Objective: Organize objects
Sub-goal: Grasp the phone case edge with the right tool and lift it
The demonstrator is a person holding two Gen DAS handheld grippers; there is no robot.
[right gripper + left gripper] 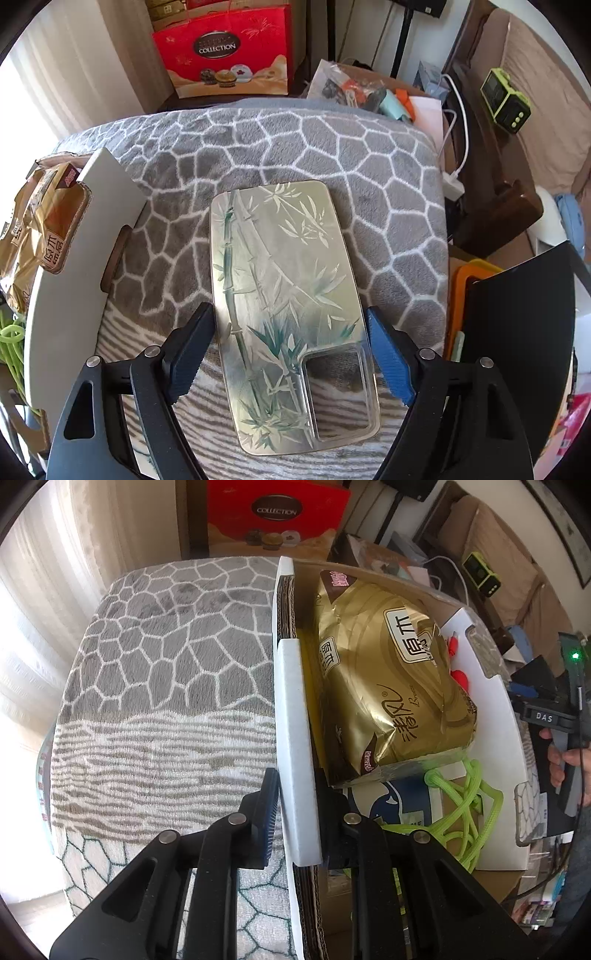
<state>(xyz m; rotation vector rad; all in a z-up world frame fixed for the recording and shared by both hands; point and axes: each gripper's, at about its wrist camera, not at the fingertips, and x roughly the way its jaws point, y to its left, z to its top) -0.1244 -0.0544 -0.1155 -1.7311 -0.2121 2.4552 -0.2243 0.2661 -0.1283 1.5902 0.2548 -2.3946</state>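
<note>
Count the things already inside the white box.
3 visible: a gold foil bag on top, a green cord beside it toward the near end, and a blue-and-white item partly beneath both in the white box. More may lie hidden underneath.

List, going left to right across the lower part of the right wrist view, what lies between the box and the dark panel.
White box wall → left finger pad → bamboo-print phone case → right finger pad → black panel.
</note>
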